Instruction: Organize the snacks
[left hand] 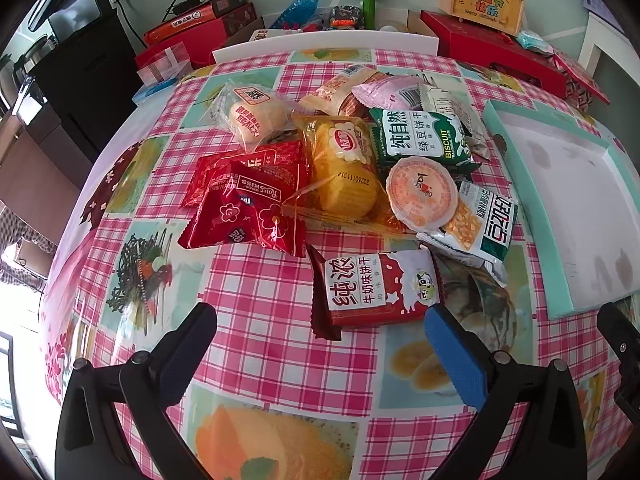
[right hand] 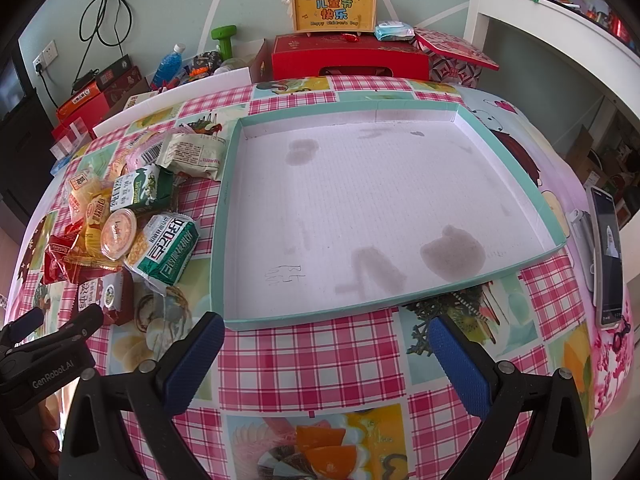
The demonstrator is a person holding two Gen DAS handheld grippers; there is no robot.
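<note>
Snacks (left hand: 340, 168) are seen heaped on the checked tablecloth (left hand: 256, 292), left of a shallow teal-rimmed tray (right hand: 230, 152) in which nothing is held.

The tray's white floor is marked by grey stains and a small pen scribble; its left wall is nearly touched by a green-and-white packet (right hand: 166, 250). In the heap a red milk-biscuit pack (left hand: 376, 288) lies nearest the left gripper (left hand: 320, 340), with an orange-lidded cup (left hand: 424, 192), a yellow cake bag (left hand: 344, 164), a green biscuit pack (left hand: 420, 140) and red wrappers (left hand: 248, 200) behind it. The left gripper is held wide open over the cloth, nothing between its fingers. The right gripper (right hand: 326, 344) is likewise spread wide and empty, just before the tray's near wall. A phone (right hand: 608, 256) is propped at the table's right edge.
</note>
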